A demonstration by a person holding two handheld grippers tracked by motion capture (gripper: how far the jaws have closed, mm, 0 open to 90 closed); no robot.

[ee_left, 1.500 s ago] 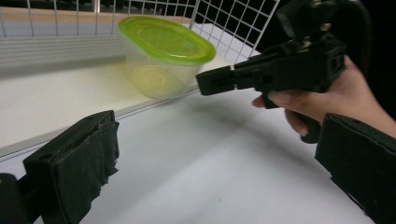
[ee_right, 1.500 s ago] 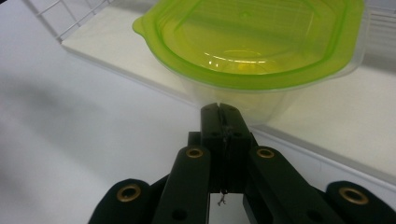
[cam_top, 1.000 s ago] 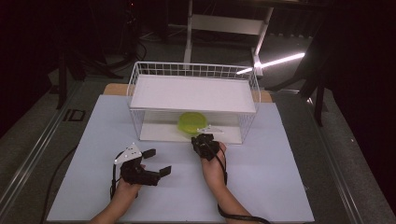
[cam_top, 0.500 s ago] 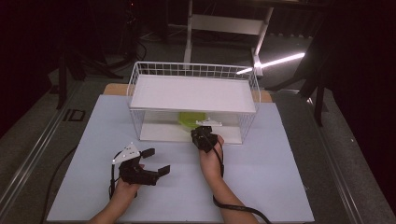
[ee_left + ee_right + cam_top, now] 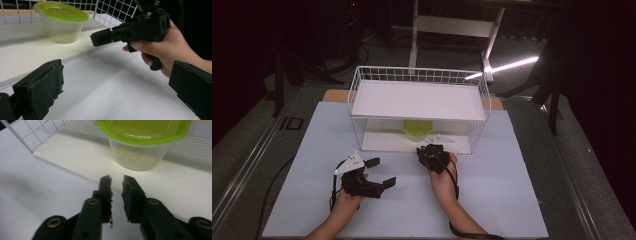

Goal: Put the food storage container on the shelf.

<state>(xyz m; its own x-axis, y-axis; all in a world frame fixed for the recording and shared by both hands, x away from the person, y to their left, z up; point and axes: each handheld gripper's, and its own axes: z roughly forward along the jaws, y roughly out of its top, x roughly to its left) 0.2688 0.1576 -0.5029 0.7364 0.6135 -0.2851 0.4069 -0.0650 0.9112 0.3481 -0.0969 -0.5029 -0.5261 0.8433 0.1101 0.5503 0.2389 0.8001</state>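
My right gripper (image 5: pixel 116 182) has just been opening its jaws a crack, nothing between them. The tub (image 5: pixel 142 143) sits just ahead on the rack's (image 5: pixel 362 95) lower shelf, apparently lidded. My left gripper (image 5: pixel 379 172) gapes wide, empty.

This is looking like a lab or recording studio set up for filming, not a home. A plain white table (image 5: pixel 512 200) is standing under bright light while the room around it is lying in darkness. Behind it, metal stand legs (image 5: pixel 414 30) are rising from a grey floor (image 5: pixel 242 150), where a cable (image 5: pixel 272 180) is trailing. A strip light (image 5: pixel 507 66) is glowing at the back. On the table, a white wire rack (image 5: pixel 419 102) is sitting alone, staged like a test prop.
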